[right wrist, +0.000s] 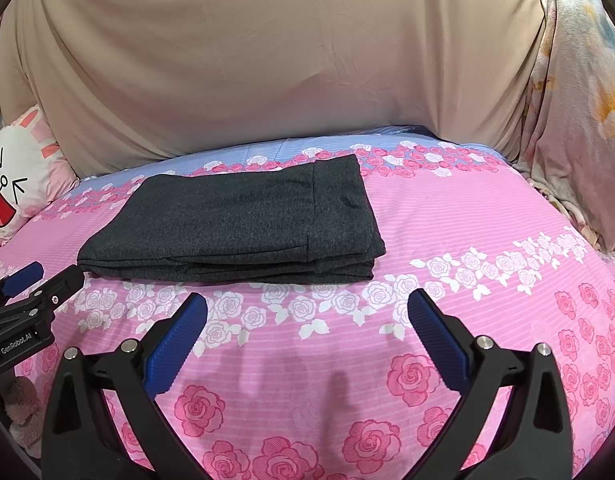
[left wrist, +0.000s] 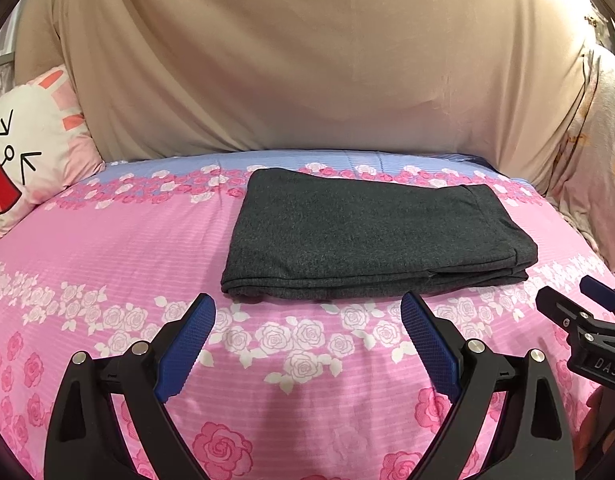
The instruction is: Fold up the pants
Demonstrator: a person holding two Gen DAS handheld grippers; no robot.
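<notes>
Dark grey pants [left wrist: 371, 236] lie folded into a flat rectangular stack on the pink rose-print bed sheet [left wrist: 107, 264]; the right wrist view shows the same pants [right wrist: 235, 224] left of centre. My left gripper [left wrist: 307, 308] hovers just in front of the stack's near edge, open, with nothing between its blue pads [left wrist: 187, 344]. My right gripper [right wrist: 307, 308] is also open and empty, a little before the stack's near right part. Each gripper shows at the edge of the other's view: the right gripper [left wrist: 567, 296] and the left gripper [right wrist: 43, 276].
A beige cloth [left wrist: 307, 60] hangs behind the bed. A cartoon rabbit pillow [left wrist: 31, 144] rests at the left, and a floral pillow [right wrist: 579, 100] stands at the right. The sheet [right wrist: 467, 220] stretches wide to the right of the pants.
</notes>
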